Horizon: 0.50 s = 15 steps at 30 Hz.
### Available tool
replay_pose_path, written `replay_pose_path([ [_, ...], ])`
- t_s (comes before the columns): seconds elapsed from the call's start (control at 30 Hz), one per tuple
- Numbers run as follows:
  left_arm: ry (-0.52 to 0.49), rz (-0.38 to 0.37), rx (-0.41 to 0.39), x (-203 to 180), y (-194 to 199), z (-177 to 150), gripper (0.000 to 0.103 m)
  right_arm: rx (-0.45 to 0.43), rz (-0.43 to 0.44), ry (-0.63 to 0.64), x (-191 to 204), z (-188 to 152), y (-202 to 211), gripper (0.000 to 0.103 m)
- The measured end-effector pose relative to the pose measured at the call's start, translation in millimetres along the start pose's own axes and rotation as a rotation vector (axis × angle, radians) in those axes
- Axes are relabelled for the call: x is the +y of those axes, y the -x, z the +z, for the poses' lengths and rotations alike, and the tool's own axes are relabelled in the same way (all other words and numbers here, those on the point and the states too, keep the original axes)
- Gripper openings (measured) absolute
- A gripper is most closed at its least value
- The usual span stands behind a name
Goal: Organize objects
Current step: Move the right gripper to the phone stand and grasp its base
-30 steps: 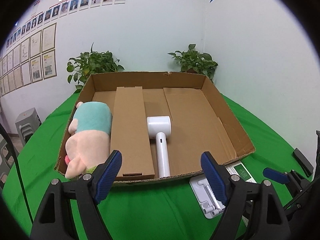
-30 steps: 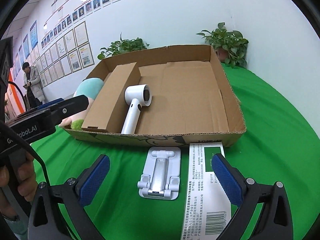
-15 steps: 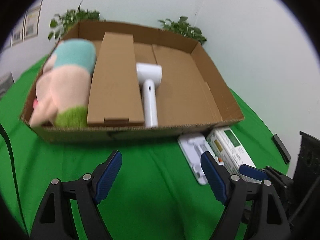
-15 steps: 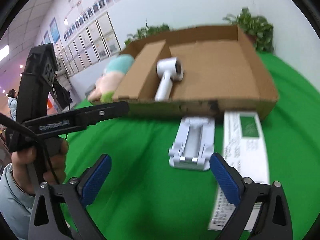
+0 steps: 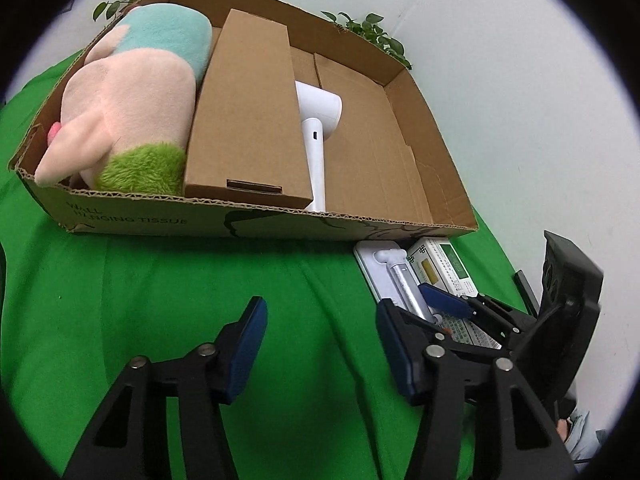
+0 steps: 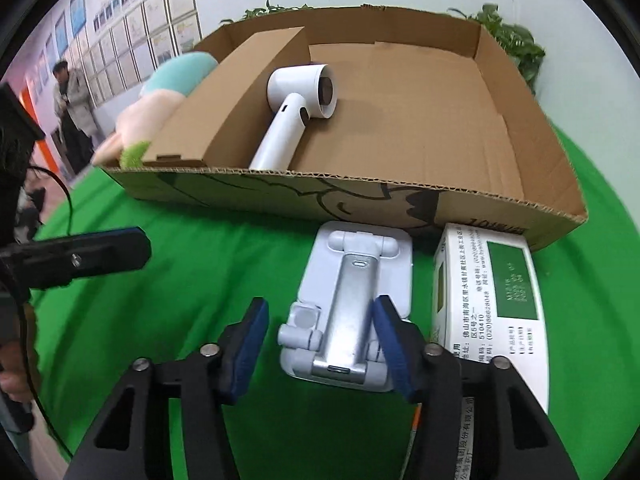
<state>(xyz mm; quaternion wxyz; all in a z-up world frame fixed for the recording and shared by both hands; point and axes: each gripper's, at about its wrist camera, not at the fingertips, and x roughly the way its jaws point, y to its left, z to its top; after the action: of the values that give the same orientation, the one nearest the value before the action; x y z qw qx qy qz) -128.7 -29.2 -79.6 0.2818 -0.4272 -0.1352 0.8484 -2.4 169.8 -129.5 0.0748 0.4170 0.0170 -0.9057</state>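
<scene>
Both tongs have been lowered toward the green desk. The right tongs, closing, straddle the white phone stand beside the cardboard box; pickup seems imminent. The left tongs, narrowing, hold nothing.

- An office or lab hallway: rows of framed notices cover the wall at upper left.
- Potted plants stand behind a green-clothed table.
</scene>
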Motion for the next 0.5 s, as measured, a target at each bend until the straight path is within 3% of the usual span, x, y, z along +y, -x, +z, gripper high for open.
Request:
replay_pose_path([
  [0.23,-0.032,-0.013,0.025,-12,-1,-2,0.053,0.006,0.012,0.020,6,-7,6,0.044],
  [0.5,0.053,-0.227,0.177,-14,-15,-13,0.053,0.013,0.086,0.062,23,-55,47,0.044],
])
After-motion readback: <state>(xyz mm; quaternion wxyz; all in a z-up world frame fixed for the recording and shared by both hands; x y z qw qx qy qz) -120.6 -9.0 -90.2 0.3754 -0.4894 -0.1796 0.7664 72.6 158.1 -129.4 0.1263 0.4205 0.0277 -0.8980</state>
